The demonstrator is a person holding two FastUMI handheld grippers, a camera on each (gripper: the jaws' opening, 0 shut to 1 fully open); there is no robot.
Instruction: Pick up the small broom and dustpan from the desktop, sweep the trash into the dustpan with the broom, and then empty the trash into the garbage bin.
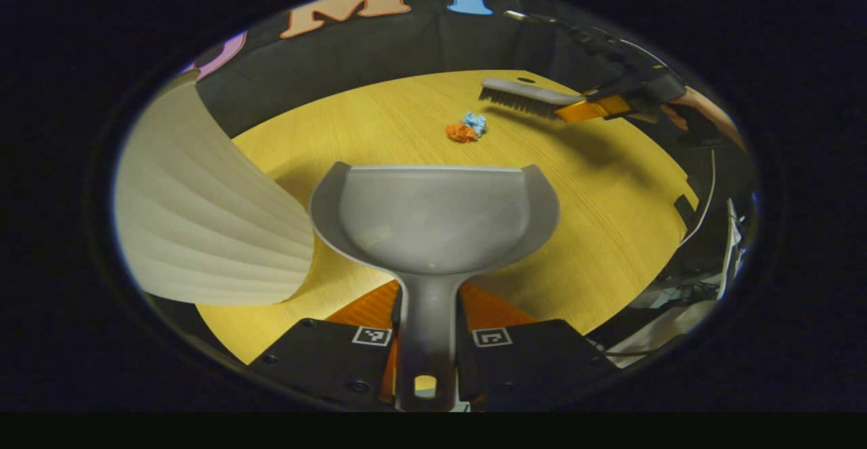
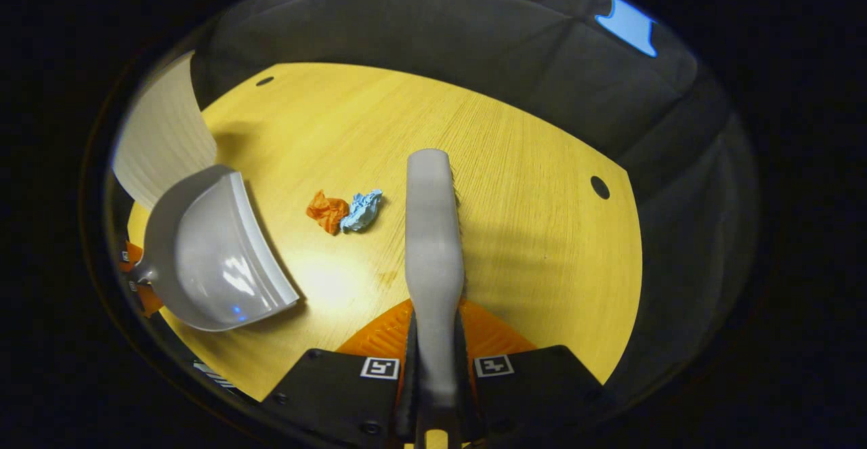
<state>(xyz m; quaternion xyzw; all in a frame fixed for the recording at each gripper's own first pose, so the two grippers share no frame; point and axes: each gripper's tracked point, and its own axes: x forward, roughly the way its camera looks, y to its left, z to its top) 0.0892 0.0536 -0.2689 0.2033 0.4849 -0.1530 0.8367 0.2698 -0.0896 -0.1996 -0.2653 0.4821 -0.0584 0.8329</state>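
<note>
The left hand-held gripper (image 1: 425, 340) gripped the dustpan (image 1: 433, 219) by its handle, both fingers pressed against the stem. The pan was held over the tabletop (image 1: 609, 212) with its open mouth facing away from the camera, toward the trash. In the right gripper view the same dustpan (image 2: 210, 252) sat at the left side of the tabletop (image 2: 542, 232), its mouth turned toward the middle.

The right hand-held gripper (image 2: 437, 368) was closed on the broom (image 2: 433, 232), whose handle ran up between the two fingers. In the left gripper view the broom (image 1: 525, 97) was raised at the far right of the tabletop, bristles pointing down, held by the other hand-held gripper (image 1: 603, 107).

The trash was two crumpled scraps touching each other on the tabletop: an orange scrap (image 1: 460, 132) and a blue scrap (image 1: 475, 122). They lay between dustpan and broom, nearer the broom. In the right gripper view the orange scrap (image 2: 326, 210) and blue scrap (image 2: 362, 209) sat just left of the broom head.

A pale ribbed bin (image 1: 203, 219) stood at the left, just beside the dustpan.
</note>
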